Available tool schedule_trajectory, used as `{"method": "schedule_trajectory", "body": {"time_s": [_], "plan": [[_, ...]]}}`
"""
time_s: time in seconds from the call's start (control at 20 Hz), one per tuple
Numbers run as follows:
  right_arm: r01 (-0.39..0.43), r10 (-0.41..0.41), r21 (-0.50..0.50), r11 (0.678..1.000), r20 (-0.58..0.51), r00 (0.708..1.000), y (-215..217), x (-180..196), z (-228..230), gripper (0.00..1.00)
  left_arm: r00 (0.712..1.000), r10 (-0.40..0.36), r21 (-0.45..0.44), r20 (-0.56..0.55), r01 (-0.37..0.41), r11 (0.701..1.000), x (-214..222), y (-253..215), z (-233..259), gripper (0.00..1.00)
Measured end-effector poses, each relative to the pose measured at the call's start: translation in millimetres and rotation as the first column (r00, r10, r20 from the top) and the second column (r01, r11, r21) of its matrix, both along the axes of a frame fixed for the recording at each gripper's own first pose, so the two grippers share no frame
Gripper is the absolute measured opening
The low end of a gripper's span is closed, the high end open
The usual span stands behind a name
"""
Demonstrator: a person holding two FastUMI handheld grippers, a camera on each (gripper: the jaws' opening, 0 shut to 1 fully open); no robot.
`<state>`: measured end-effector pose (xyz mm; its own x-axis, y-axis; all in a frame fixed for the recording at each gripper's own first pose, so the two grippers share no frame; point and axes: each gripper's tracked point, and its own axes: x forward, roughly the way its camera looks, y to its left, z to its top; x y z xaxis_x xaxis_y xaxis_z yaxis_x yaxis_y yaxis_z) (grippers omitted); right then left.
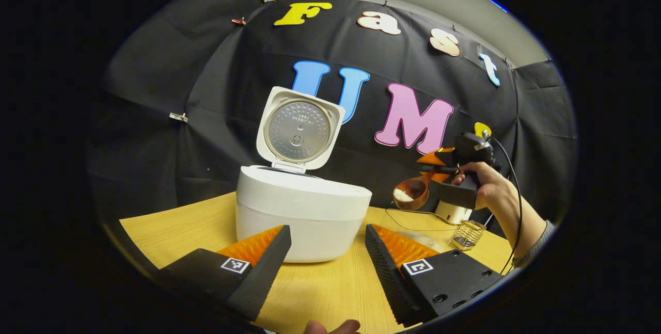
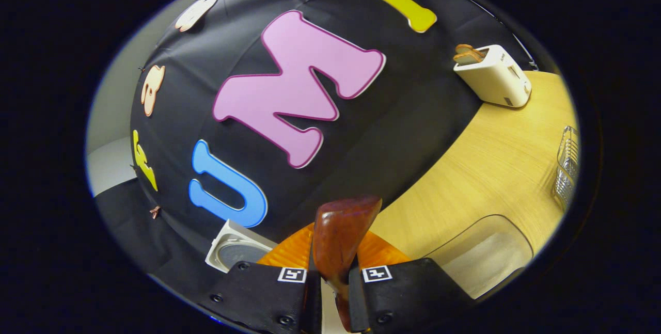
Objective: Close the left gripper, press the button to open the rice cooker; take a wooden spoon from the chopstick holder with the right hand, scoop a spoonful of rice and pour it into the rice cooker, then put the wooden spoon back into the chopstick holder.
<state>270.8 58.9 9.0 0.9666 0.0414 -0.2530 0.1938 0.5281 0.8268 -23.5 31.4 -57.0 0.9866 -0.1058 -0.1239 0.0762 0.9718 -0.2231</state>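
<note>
My right gripper (image 2: 330, 285) clamped the brown wooden spoon (image 1: 411, 192), rice in its bowl, beside the white rice cooker (image 1: 302, 215), lid raised, on the light wooden table (image 1: 330, 287); my left gripper (image 1: 326, 251) stood wide apart, empty.

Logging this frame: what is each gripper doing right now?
Left gripper: open, holding nothing.
Right gripper: shut on the wooden spoon, which carries rice.
</note>
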Motion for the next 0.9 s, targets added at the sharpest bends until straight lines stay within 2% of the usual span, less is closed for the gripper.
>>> {"method": "schedule_trajectory", "body": {"time_s": [0.45,0.65,0.9], "plan": [[-0.134,0.131,0.050,0.990,0.061,0.990,115,50,39,0.24,0.998,0.056,-0.011,-0.001,-0.056,0.998,-9,33,0,0.92],[-0.192,0.190,0.025,0.981,0.081,0.978,168,69,43,0.24,0.996,0.089,-0.014,-0.006,-0.089,0.996,-13,50,-3,0.92],[-0.246,0.250,-0.054,0.968,0.083,0.965,226,88,34,0.24,0.993,0.119,-0.013,-0.018,-0.119,0.993,-15,68,-7,0.92]]}}
